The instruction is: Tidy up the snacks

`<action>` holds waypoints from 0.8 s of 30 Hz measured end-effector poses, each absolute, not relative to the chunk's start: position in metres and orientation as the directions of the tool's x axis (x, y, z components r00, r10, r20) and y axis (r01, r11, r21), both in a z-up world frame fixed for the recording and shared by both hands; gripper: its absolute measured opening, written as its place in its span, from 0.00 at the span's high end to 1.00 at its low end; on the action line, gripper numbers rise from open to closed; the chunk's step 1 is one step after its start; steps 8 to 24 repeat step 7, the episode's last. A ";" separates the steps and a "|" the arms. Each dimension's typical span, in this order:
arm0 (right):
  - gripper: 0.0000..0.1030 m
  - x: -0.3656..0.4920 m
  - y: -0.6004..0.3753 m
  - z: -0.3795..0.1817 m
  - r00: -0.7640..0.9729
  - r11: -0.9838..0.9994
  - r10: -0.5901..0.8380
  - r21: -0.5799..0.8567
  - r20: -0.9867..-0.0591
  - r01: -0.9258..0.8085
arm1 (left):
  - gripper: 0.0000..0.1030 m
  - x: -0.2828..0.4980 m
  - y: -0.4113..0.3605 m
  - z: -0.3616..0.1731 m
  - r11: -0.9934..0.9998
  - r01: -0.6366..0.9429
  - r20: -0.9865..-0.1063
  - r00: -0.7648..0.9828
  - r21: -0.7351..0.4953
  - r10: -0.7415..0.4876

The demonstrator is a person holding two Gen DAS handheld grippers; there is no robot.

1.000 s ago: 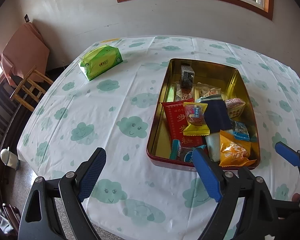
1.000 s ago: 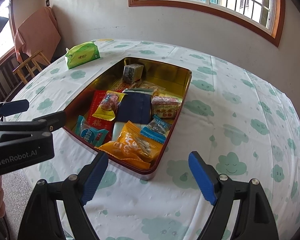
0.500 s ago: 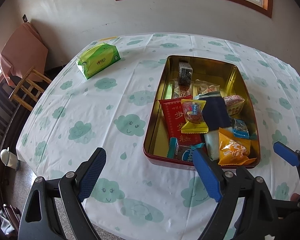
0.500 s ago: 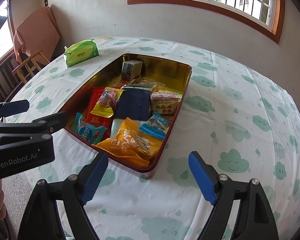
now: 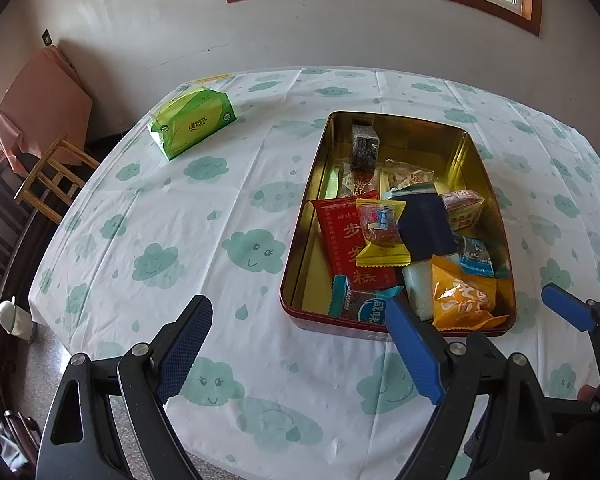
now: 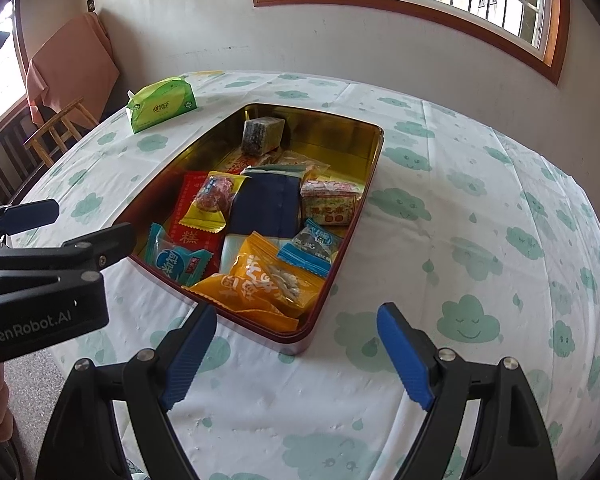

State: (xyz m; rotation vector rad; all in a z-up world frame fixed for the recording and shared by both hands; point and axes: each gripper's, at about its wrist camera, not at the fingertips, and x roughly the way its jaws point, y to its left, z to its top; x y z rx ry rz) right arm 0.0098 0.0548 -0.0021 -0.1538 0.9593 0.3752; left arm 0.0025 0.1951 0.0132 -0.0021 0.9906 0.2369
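Snack packets lie heaped in the gold rectangular tin (image 5: 468,152) at the bench's three o'clock; both hand-held grippers, left (image 5: 300,344) and right (image 6: 296,348), hover empty, fingers spread. Any pick should pinch one wrapper's crimped edge.

On my right wrist feed I read "GenRobot.AI" in pale letters on the black body of the left claw (image 6: 28,216), out at nine o'clock. In the tin (image 5: 470,148), the red packet (image 5: 346,248) carries large gold characters, 步 and 糕 among them; its smaller print is too fine for me. The orange bag (image 6: 260,284) at the tin's six o'clock end and the blue-and-white wrapper (image 6: 176,258) beside it bear white characters that I can't make out. The green tissue pack (image 5: 194,124) at eleven o'clock shows a logo, possibly 相印.
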 end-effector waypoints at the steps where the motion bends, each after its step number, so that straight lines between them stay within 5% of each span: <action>1: 0.18 0.010 0.054 -0.002 0.517 0.925 0.243 0.036 -0.821 -0.378 | 0.16 0.002 0.196 0.014 0.975 -0.202 -0.825 0.532 0.097 0.192; 24: 0.18 0.010 0.054 -0.002 0.517 0.926 0.241 0.035 -0.821 -0.376 | 0.14 0.002 0.195 0.017 0.978 -0.191 -0.826 0.535 0.087 0.178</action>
